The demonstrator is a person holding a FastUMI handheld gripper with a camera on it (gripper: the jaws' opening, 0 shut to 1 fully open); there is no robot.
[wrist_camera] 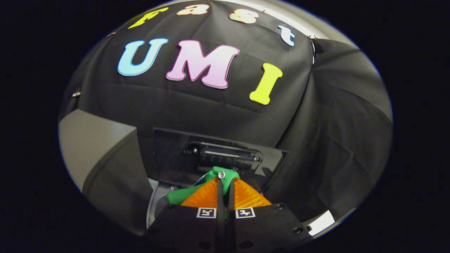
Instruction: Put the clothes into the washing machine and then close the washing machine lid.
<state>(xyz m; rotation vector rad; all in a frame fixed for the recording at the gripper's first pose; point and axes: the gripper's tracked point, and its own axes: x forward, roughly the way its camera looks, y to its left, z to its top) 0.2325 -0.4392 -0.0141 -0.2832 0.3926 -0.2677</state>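
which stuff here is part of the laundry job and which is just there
Part of the job:
green garment, pinched between the fingers of the gripper
washing machine, just below and ahead of the fingers
raised washing machine lid, standing open beyond the fingers

Just there:
black cloth wall behind the machine
grey panel beside it

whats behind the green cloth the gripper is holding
Behind the green cloth garment, pinched in the shut gripper, stands the washing machine's raised dark lid with its handle bar. The fingers and cloth cover the drum below.
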